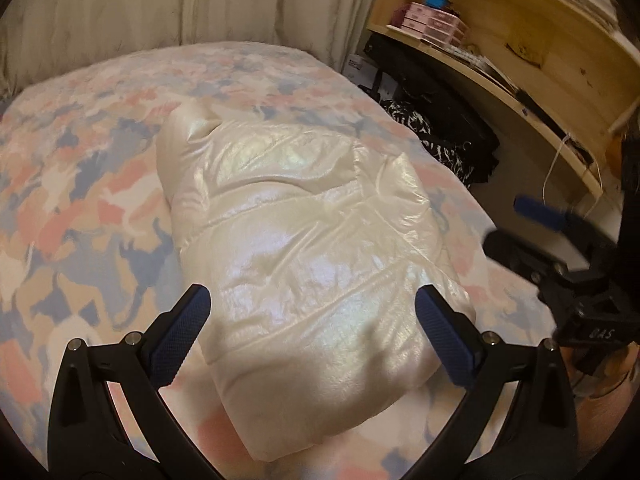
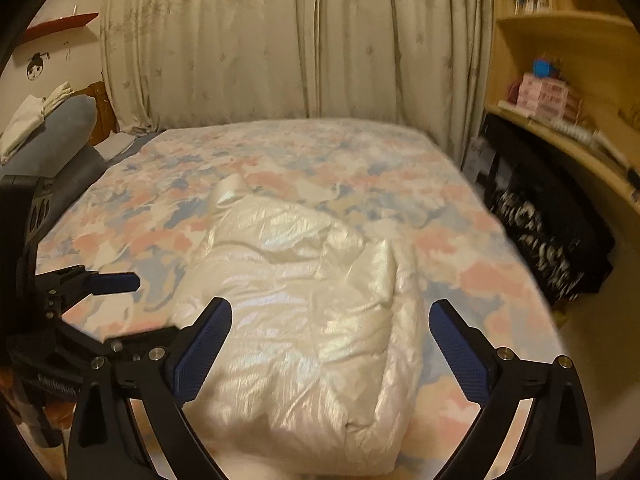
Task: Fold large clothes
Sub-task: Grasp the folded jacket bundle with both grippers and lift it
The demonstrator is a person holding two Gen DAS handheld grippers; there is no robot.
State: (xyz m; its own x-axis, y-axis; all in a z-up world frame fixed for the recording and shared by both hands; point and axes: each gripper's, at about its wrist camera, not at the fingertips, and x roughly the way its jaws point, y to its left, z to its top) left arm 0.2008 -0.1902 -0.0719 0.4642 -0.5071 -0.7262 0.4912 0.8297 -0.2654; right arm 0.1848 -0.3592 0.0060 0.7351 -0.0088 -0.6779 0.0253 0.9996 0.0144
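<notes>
A folded pearly puffer jacket (image 1: 304, 248) lies on the patterned bed (image 1: 92, 184).

We look down on a bed (image 2: 400, 168) spread with a pink, blue and cream patterned cover. On it lies a shiny white puffer jacket (image 2: 296, 320), folded into a thick bundle. Our right gripper (image 2: 330, 344) hovers above it with its blue-padded jaws spread wide and nothing between them. At the left edge the left gripper (image 2: 124, 304) reaches in, also spread and clear of the jacket. Cream curtains (image 2: 296, 40) hang behind the bed, a grey pillow (image 2: 68, 132) lies at its head, and wooden shelves (image 2: 560, 80) stand to the right, blurred.
</notes>
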